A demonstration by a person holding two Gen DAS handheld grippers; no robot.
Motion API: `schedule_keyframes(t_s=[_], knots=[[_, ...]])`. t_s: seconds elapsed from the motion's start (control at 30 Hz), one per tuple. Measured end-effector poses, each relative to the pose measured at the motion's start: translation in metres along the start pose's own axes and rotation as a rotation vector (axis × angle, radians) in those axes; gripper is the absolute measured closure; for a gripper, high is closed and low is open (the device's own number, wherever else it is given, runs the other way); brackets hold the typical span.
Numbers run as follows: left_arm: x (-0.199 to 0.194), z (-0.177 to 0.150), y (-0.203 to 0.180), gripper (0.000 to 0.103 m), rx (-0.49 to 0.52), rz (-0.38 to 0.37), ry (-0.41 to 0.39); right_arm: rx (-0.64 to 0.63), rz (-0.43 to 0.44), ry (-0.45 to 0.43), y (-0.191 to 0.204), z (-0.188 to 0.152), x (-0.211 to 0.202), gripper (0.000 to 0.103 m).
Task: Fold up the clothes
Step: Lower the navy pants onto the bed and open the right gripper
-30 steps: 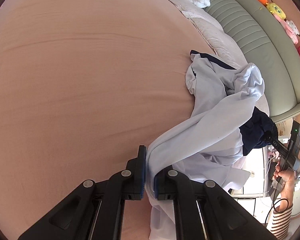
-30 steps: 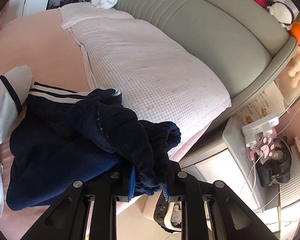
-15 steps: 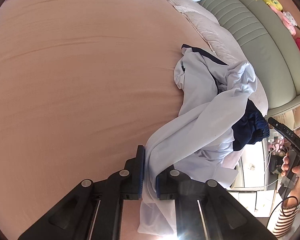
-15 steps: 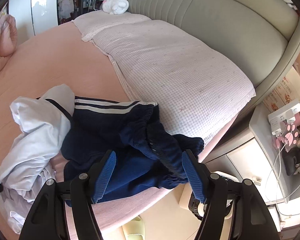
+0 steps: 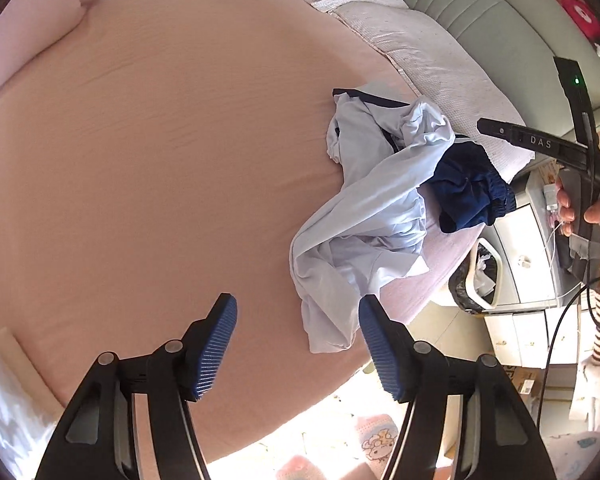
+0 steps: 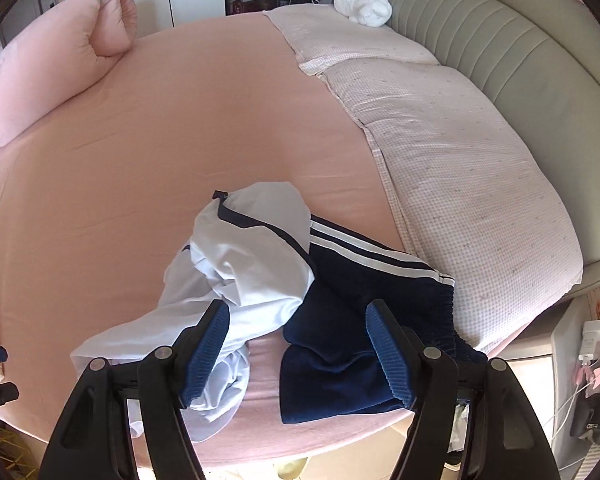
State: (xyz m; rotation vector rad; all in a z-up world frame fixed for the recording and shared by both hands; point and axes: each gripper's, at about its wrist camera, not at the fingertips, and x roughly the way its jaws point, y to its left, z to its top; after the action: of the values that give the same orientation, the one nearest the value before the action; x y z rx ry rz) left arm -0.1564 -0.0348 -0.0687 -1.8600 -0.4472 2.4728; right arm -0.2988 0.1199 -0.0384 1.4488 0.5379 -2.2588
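White shirt point(image 6: 236, 276) and navy shorts point(image 6: 364, 320) crumpled lower centre of right view, on pink bed point(image 6: 140, 152). Soft, light, floppy; best grabbed at hem corners or waistband. Left gripper point(image 5: 296, 344) jaws opening, nothing between; right gripper point(image 6: 298, 352) released, empty.

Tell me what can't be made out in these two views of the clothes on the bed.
- White top, left wrist view: crumpled, so its sleeves and front can't be told apart.
- Navy shorts, right wrist view: the top covers one side and the right tongs hide the near hem.
- Bin, left wrist view: contents too small to tell.
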Motion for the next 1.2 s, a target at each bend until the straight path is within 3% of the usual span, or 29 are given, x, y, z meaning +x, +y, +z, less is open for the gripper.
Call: schedule_keyframes(t_s=[0.23, 0.33, 0.5, 0.7, 0.87, 1.0, 1.13, 1.2], knots=[[0.0, 0.03, -0.016, 0.042, 0.073, -0.003, 0.045, -0.069, -0.01, -0.004, 0.03, 0.03, -0.046, 0.033], [0.01, 0.04, -0.027, 0.042, 0.129, 0.029, 0.055, -0.036, 0.02, 0.006, 0.032, 0.037, -0.053, 0.033], [0.035, 0.035, -0.037, 0.042, 0.204, 0.017, 0.077, -0.078, 0.041, 0.125, 0.041, 0.043, -0.028, 0.033], [0.066, -0.001, -0.041, 0.042, 0.294, 0.029, 0.096, -0.11, 0.041, 0.169, 0.042, 0.038, 0.015, 0.033], [0.081, -0.017, -0.041, 0.042, 0.283, 0.088, 0.001, 0.038, 0.12, 0.133, 0.019, 0.018, 0.039, 0.033], [0.095, -0.014, -0.037, 0.042, 0.219, 0.037, 0.056, 0.153, 0.127, 0.143, -0.002, -0.001, 0.059, 0.033], [0.094, -0.011, -0.042, 0.042, 0.261, 0.106, -0.034, 0.296, 0.244, 0.168, -0.015, -0.018, 0.077, 0.033], [0.094, -0.011, -0.039, 0.042, 0.26, 0.099, -0.041, 0.347, 0.283, 0.179, -0.016, -0.026, 0.085, 0.033]])
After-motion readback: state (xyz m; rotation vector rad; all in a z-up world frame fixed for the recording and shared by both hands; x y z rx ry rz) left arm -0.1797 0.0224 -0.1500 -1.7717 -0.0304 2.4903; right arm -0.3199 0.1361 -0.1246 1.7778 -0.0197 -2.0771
